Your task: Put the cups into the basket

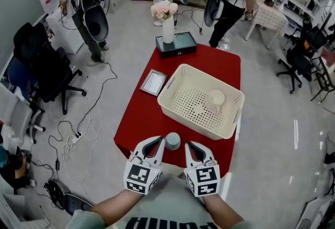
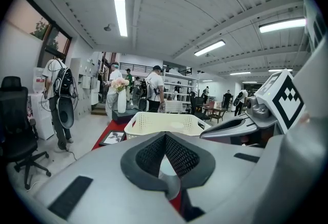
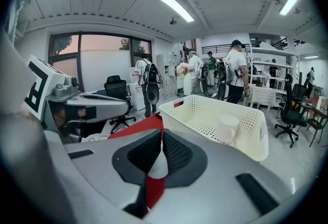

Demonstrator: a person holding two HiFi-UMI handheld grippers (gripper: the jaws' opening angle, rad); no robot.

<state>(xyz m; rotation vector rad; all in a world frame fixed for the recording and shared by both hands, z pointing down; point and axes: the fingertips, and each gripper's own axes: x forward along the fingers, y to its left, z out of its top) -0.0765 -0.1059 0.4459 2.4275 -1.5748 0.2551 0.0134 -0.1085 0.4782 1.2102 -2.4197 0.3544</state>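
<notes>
while both tools hovered over the near edge of the red table, we judged the job half done. one white cup already sat inside the cream perforated basket, toward its right side, and a grey-blue cup stood upright outside it, near the basket's front wall. that second cup was between the left gripper and the right gripper, just beside each, which we took as a handy spot for either to take it. neither had hold of it: each gripper's own view showed its jaws brought together with nothing pinched, so we reckoned one would have to spread before any grasp. the basket stood open-topped mid-table, likely so a cup could be lowered straight in. beyond it were a picture frame, a dark tray and a white vase of flowers. as for writing, we found only the black-and-white square markers on the gripper cubes. the big dark letters on the person's shirt were cut off by the frame edge, and we could not read them.
</notes>
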